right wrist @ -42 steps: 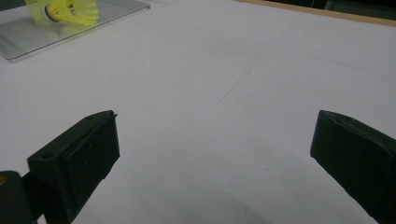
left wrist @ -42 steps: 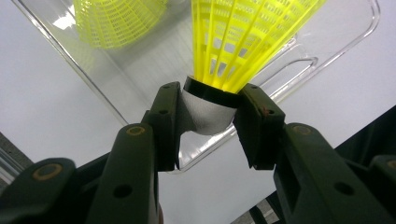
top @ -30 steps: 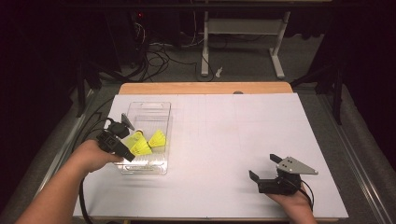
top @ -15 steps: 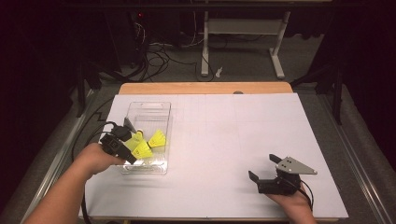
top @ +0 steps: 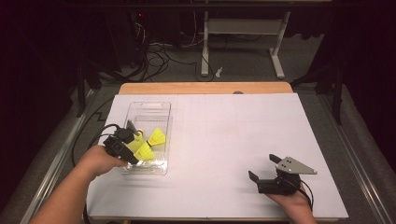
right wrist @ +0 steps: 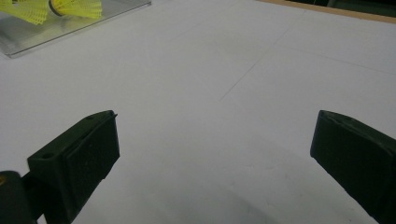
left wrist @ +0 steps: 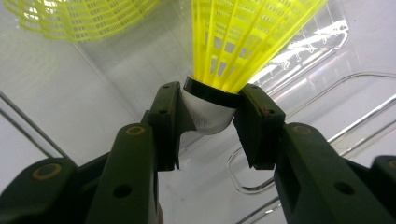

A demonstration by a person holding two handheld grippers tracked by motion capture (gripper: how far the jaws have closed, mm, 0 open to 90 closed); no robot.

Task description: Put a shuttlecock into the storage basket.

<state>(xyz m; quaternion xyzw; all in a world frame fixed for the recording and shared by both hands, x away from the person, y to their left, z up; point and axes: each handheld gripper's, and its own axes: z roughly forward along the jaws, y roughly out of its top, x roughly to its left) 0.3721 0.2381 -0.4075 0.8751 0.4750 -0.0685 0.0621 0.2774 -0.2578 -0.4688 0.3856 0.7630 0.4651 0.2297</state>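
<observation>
My left gripper [top: 134, 153] is shut on a yellow shuttlecock [left wrist: 243, 37], its pads pressing the white cork [left wrist: 205, 114] from both sides while the mesh skirt points away from me. It hangs over the near end of a clear plastic tray [top: 149, 108] at the table's left. A second yellow shuttlecock [top: 157, 137] lies in the tray just beyond, and its skirt [left wrist: 79, 18] shows at the upper left of the left gripper view. My right gripper [top: 262, 166] rests near the front right of the table, jaws wide open with nothing between them [right wrist: 215, 140].
White paper [top: 224, 140] covers the table, with a wooden edge [top: 205, 87] at the far side. From the right gripper view, the tray [right wrist: 93, 21] sits far off at the upper left. Cables and table legs stand on the floor beyond.
My left gripper has shifted slightly toward the tray's near end, still holding the shuttlecock. The right gripper has stayed put.
</observation>
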